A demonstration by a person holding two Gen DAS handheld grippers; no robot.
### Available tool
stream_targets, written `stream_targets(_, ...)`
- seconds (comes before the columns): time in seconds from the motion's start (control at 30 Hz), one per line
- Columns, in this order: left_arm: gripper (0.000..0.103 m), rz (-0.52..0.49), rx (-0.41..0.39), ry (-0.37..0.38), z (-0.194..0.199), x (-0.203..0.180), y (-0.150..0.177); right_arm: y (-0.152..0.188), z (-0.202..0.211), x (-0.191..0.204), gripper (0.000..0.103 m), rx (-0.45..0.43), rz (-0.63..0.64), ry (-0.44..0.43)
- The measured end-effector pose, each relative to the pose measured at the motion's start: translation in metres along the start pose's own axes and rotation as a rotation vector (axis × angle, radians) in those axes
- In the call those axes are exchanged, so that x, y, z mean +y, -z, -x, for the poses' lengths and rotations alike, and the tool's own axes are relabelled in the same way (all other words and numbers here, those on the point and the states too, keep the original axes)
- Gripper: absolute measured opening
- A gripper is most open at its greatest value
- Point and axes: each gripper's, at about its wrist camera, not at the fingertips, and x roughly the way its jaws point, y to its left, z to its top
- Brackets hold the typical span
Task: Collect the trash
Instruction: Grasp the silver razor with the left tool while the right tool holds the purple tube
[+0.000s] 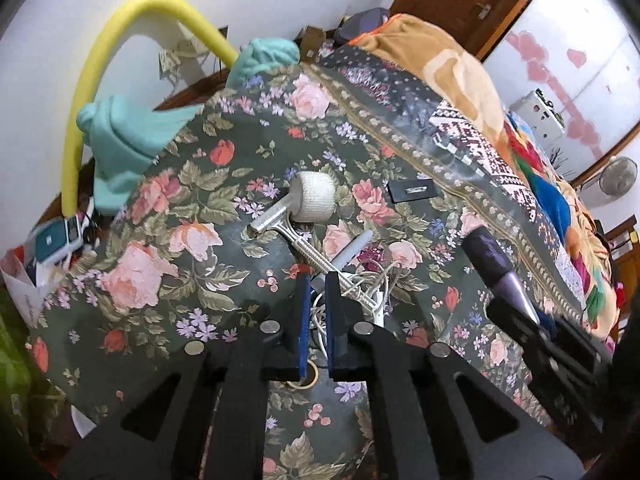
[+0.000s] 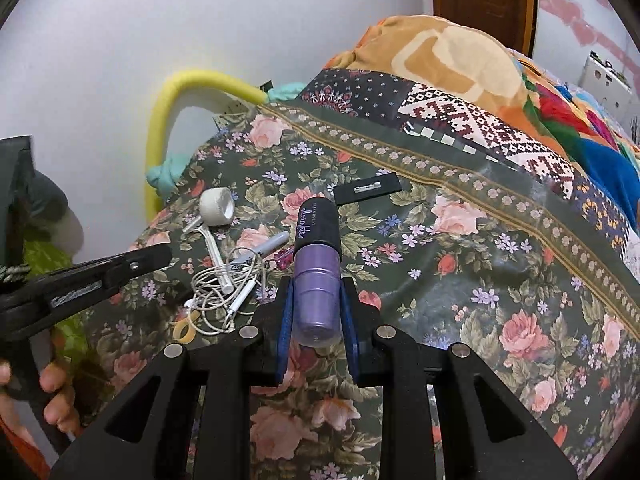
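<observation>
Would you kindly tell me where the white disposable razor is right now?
In the left wrist view, the white disposable razor lies on the floral bedspread, its head beside the white tape roll and its handle running over the tangled white earphones, just ahead of the left hand-held gripper.

— A bedroom in somebody's home, isn't it?

— Looks so. That's a bed under a dark floral sheet (image 2: 460,264), with an orange blanket (image 2: 436,56) and bright bedding heaped along it.

— And the wooden door (image 2: 480,0) behind?

— Yes, plain white walls too, and a standing fan (image 1: 619,176) off to the side. Personal clutter lies on the sheet: a razor (image 1: 280,224), tangled earphones (image 2: 224,292).
</observation>
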Motion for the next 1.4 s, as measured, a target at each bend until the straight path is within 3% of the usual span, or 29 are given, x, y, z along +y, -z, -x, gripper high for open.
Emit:
stream_targets(0.07, 0.011, 0.026, 0.024, 0.004, -0.01, 0.002, -0.004, 0.001, -0.001, -0.002, 0.02, 0.0, -0.008, -0.006)
stream_targets(0.27, 0.012, 0.131, 0.111, 0.044, -0.047, 0.004, -0.012, 0.007, -0.012, -0.01, 0.02, 0.021, -0.003, 0.013)
stream_targets(0.6, 0.015, 0.259, 0.132, 0.087, -0.075, 0.012, -0.016, 0.018, -0.02, -0.026, 0.02, 0.047, -0.034, 0.007)
stream_targets(0.73, 0.008, 0.195, 0.114, 0.042, -0.073, 0.001, -0.018, 0.02, -0.016, -0.025, 0.02, 0.047, -0.041, -0.002)
stream_targets(0.93, 0.008, 0.049, 0.008, 0.001, -0.042, -0.02, -0.014, 0.02, 0.003, -0.018, 0.02, 0.016, -0.029, -0.006)
stream_targets(1.2, 0.008, -0.066, -0.115, 0.038, 0.014, -0.036, -0.013, 0.013, 0.033, -0.008, 0.02, -0.035, -0.03, -0.017)
stream_targets(1.33, 0.008, -0.113, -0.202, 0.091, 0.045, -0.036, -0.005, 0.012, 0.051, 0.003, 0.02, -0.071, -0.013, -0.018)
stream_targets(1.4, 0.008, -0.128, -0.207, 0.123, 0.051, -0.033, -0.001, 0.012, 0.056, 0.005, 0.02, -0.08, -0.011, -0.022)
